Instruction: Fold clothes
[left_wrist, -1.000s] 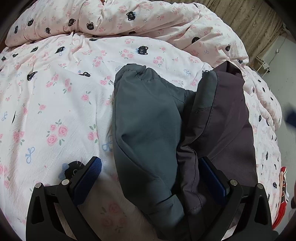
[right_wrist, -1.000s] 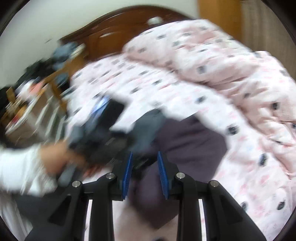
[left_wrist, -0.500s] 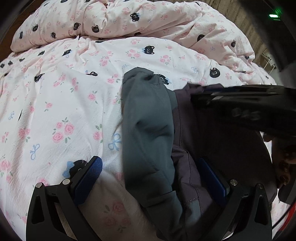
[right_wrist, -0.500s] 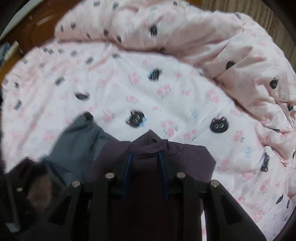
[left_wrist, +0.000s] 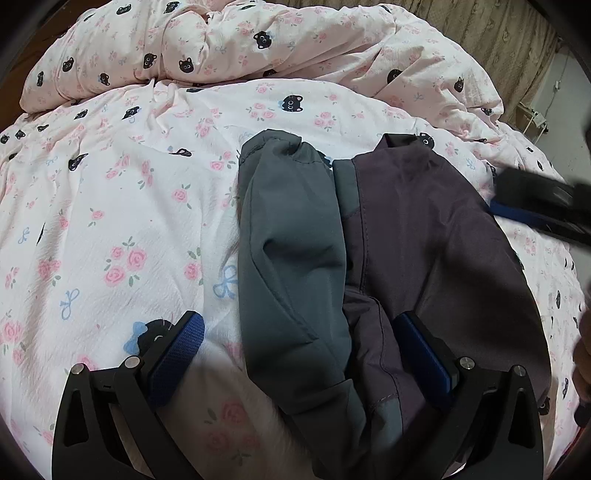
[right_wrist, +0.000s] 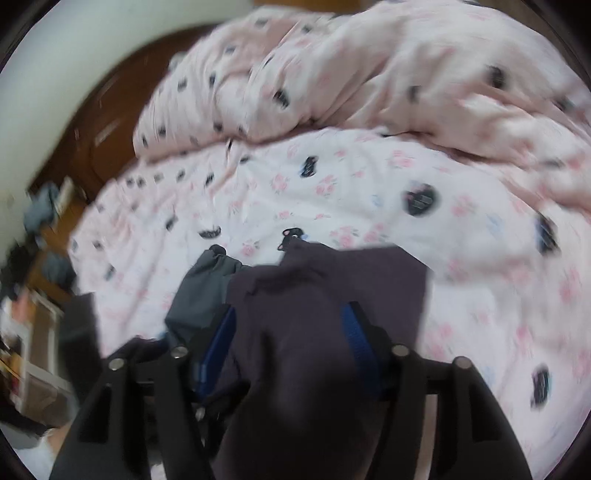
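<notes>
bed (left_wrist: 122, 221): pink sheet, roses and black cats | quilt (left_wrist: 258, 40): same print, bunched along far side | jacket (left_wrist: 369, 258): grey and purple, lying flat on sheet, near edge

Jacket (left_wrist: 369, 258) on bedsheet (left_wrist: 110, 221) (quilt (left_wrist: 258, 37) apparently behind)

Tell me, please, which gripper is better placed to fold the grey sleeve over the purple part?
Probably left. The left gripper is open, its fingers on both sides of the grey sleeve. The right gripper straddles the purple part.
</notes>
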